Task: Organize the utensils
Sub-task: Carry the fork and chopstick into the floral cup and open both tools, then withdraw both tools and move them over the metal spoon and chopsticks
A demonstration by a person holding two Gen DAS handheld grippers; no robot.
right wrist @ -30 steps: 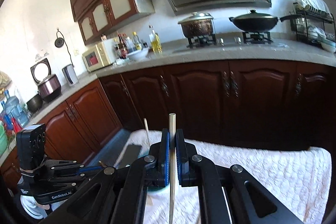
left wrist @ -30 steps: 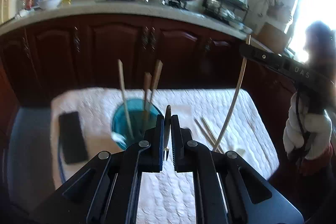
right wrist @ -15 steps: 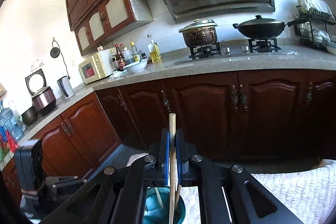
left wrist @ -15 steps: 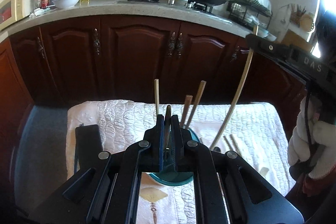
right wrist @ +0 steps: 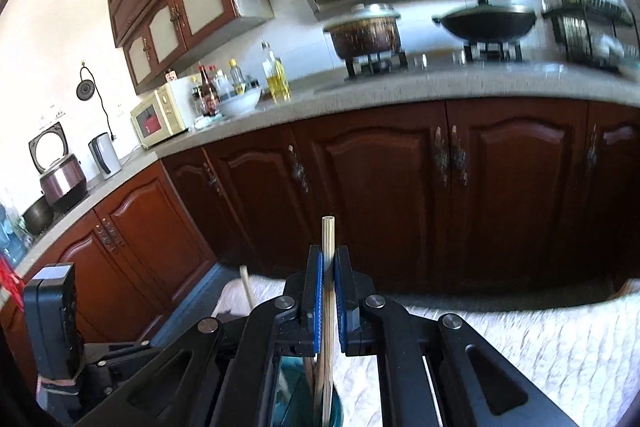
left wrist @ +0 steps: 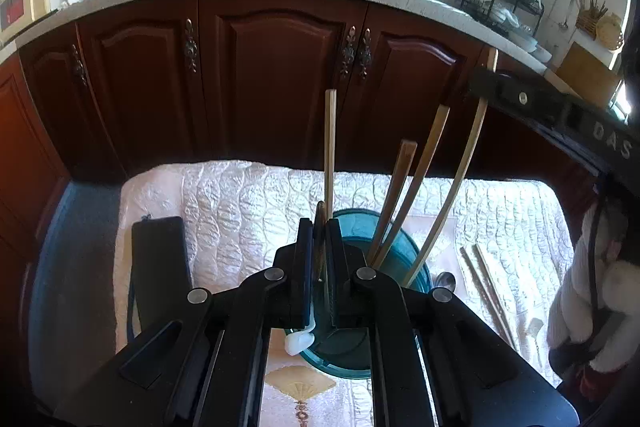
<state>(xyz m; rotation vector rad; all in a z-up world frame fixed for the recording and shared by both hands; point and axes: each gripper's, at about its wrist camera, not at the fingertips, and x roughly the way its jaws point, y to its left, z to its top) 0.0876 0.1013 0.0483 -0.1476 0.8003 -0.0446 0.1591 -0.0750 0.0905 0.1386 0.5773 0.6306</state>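
Left wrist: the left claw (left wrist: 319, 259) pinches a dark-handled utensil (left wrist: 319, 227) over the teal cup (left wrist: 404, 247); lower it straight in.

Right wrist: the right claw (right wrist: 328, 301) grips a chopstick (right wrist: 328, 251), tip already over the cup (right wrist: 292, 391); release only once inside.

Your left gripper (left wrist: 319, 227) hides the near rim of the teal cup (left wrist: 400, 247) and most of the dark utensil (left wrist: 319, 223) pinched between its pads. In your right wrist view the stovetop pot (right wrist: 366, 31) and wok (right wrist: 486, 21) are motion-blurred; the chopstick (right wrist: 328, 287) runs down behind the right gripper (right wrist: 328, 267), its lower end unseen. The dish rack (right wrist: 592, 27) is smeared beyond reading.
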